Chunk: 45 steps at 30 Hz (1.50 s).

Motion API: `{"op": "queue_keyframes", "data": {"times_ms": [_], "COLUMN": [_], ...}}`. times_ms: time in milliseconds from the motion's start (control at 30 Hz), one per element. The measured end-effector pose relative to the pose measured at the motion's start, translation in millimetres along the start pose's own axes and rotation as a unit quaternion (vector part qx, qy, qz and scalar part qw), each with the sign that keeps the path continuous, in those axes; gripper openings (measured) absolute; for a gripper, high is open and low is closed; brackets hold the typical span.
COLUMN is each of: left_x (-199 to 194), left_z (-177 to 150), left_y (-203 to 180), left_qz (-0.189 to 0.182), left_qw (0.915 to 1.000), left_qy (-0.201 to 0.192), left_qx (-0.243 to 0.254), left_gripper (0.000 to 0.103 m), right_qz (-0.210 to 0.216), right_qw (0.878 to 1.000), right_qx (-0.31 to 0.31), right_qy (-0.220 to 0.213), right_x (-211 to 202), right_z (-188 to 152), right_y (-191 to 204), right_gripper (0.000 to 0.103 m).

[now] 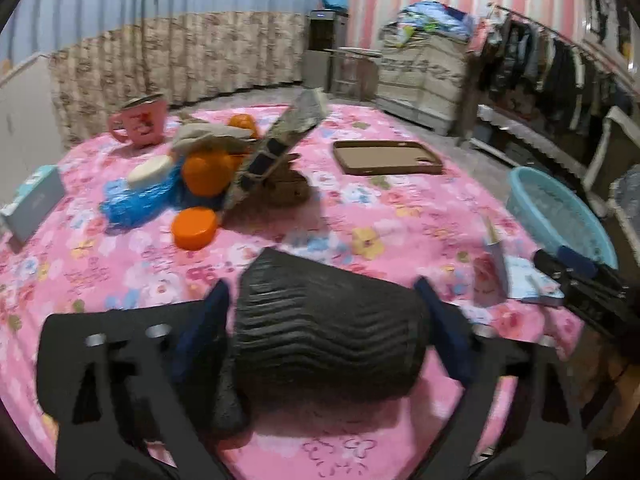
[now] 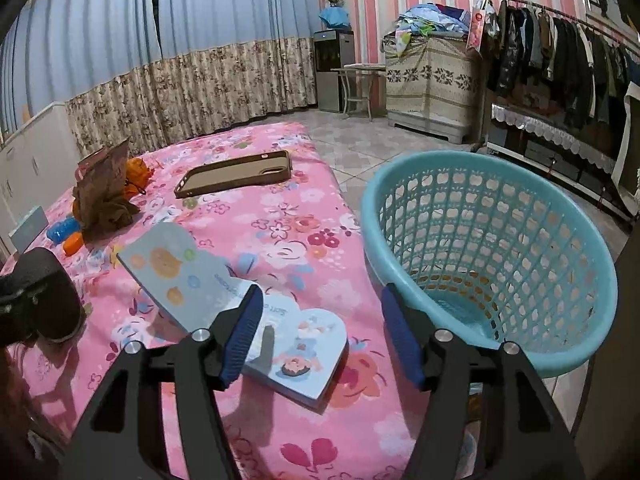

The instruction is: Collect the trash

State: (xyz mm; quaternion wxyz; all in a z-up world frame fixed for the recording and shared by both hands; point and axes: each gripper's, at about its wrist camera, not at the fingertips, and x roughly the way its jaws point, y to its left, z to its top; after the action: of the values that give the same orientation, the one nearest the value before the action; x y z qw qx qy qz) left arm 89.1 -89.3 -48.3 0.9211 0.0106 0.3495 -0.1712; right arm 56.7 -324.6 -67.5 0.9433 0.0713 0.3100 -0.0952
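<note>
My left gripper point(image 1: 324, 312) is shut on a black ribbed paper cup point(image 1: 328, 328), held on its side above the pink floral table point(image 1: 360, 208). The cup also shows at the left edge of the right wrist view point(image 2: 48, 292). My right gripper point(image 2: 320, 332) is open and empty above an opened pale blue heart-shaped box point(image 2: 296, 356) with its lid point(image 2: 180, 276) tilted up. A light blue plastic basket point(image 2: 492, 256) stands just off the table's right edge, empty; it also shows in the left wrist view point(image 1: 560, 216).
A clutter pile sits at the table's far left: orange lid point(image 1: 194, 228), oranges point(image 1: 206, 174), blue wrapper point(image 1: 136, 200), brown bag point(image 1: 284, 188), pink mug point(image 1: 142, 122). A brown phone case point(image 1: 386, 158) lies further right. A small box point(image 1: 32, 204) stands at the left edge.
</note>
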Motion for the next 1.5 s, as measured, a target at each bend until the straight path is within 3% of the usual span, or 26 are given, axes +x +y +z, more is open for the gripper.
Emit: {"op": "queue_keyframes", "data": {"times_ms": [33, 133, 500, 767, 800, 867, 933, 1133, 1500], "left_x": [-0.2, -1.6, -12.8, -29.0, -29.3, -27.7, -24.7, -22.1, -25.5], "left_z": [1.8, 4.1, 18.2, 30.6, 30.4, 29.4, 29.5, 32.4, 61.3], "left_y": [-1.4, -5.3, 14.2, 27.3, 29.2, 31.3, 34.5, 39.5, 24.0], "left_qz": [-0.011, -0.001, 0.005, 0.01, 0.01, 0.013, 0.018, 0.024, 0.029], "left_qw": [0.9999, 0.9997, 0.9998, 0.9986, 0.9985, 0.9985, 0.9985, 0.998, 0.9975], "left_qy": [0.003, 0.002, -0.017, -0.045, -0.045, -0.043, -0.041, -0.04, -0.058], "left_qx": [0.006, 0.024, -0.012, -0.025, -0.028, -0.029, -0.033, -0.042, -0.029], "left_gripper": [0.069, 0.068, 0.068, 0.068, 0.068, 0.068, 0.068, 0.068, 0.068], "right_qz": [0.001, 0.006, 0.045, 0.032, 0.032, 0.033, 0.039, 0.057, 0.088], "right_qw": [1.0, 1.0, 0.996, 0.994, 0.994, 0.994, 0.993, 0.993, 0.993], "right_qx": [-0.002, -0.011, -0.074, -0.105, -0.104, -0.105, -0.106, -0.103, -0.041], "right_qy": [-0.001, -0.003, -0.009, 0.022, 0.024, 0.027, 0.034, 0.006, -0.068], "right_x": [-0.7, -5.1, -15.0, 3.3, 5.5, 9.5, 13.2, 3.2, -28.5], "right_z": [-0.2, 0.7, -1.2, 1.9, 3.8, 8.2, 11.9, 23.3, 64.7], "right_y": [1.7, 9.8, 55.6, 73.1, 74.1, 76.8, 79.1, 80.4, 50.7], "right_gripper": [0.064, 0.068, 0.071, 0.07, 0.069, 0.056, 0.035, 0.014, 0.009]}}
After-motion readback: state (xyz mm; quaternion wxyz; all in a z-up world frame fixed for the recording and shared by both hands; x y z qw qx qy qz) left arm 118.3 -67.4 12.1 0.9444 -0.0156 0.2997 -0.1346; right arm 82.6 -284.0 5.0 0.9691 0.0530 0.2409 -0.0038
